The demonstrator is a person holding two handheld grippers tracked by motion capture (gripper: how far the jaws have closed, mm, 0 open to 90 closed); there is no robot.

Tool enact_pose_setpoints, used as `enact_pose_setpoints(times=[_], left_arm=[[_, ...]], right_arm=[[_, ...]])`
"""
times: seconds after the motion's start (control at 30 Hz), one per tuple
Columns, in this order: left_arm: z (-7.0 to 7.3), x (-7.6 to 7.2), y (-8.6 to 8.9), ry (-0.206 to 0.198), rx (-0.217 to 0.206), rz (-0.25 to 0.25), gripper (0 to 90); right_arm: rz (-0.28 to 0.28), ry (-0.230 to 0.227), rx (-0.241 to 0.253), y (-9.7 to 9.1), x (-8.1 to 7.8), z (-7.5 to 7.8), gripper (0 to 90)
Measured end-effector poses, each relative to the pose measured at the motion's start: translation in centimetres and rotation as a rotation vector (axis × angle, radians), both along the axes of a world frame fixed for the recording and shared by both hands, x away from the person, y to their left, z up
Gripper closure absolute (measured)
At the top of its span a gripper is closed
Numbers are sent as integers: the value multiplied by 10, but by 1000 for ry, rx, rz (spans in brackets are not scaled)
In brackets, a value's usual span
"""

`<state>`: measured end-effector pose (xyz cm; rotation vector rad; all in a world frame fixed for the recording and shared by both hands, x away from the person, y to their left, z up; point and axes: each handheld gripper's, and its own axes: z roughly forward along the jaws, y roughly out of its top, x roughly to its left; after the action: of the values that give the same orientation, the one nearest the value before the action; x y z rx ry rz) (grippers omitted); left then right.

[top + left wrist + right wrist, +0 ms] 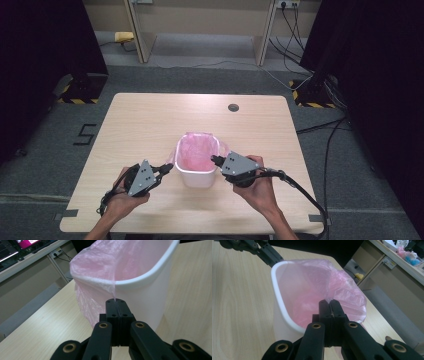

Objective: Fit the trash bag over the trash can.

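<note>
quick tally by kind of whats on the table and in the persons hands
white bin: 1
pink bag lining it: 1
grippers: 2, left gripper and right gripper, each shut on the bag's film
total: 4

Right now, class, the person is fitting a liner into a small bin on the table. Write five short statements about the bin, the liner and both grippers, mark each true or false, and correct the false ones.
1. The white bin stands upright on the wooden table. True.
2. The pink plastic bag lines the bin. True.
3. The left gripper is wide open. False: it is shut, pinching the bag's edge at the rim.
4. The right gripper pinches the bag film too. True.
5. The bag lies flat beside the bin. False: it sits inside, partly draped over the rim.
</note>
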<state>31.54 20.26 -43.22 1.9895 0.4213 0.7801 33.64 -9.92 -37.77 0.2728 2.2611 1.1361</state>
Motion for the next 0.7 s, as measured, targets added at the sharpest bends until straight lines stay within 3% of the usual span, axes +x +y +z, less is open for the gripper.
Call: enact_pose_setpoints(times=[0.07,0.1,0.17,0.2,0.3,0.37,0.43,0.5,0.6,0.7], left_arm=[[-1,-1,0,1,-4,1,898],[-1,-1,0,3,-5,0,897],[-1,0,0,6,-19,2,895],[0,0,0,6,-27,6,857],[5,-3,-2,3,-54,1,762],[9,-7,-4,-17,-64,12,607],[13,-10,-6,-52,-79,20,557],[18,-14,-10,-96,-67,14,500],[22,-18,-18,-141,-35,-31,493],[20,-17,-29,-122,-2,-107,616]], right_arm=[[1,25,45,-1,0,-6,899],[-5,28,19,-2,1,-9,898],[-3,32,48,-4,3,-12,900],[4,53,75,-5,4,-13,900],[4,54,85,-7,7,-15,900],[4,45,82,-6,7,-16,900],[9,43,81,-5,8,-17,900],[13,41,87,-3,9,-18,900],[12,44,93,-3,11,-19,900],[9,44,96,-2,14,-20,900]])
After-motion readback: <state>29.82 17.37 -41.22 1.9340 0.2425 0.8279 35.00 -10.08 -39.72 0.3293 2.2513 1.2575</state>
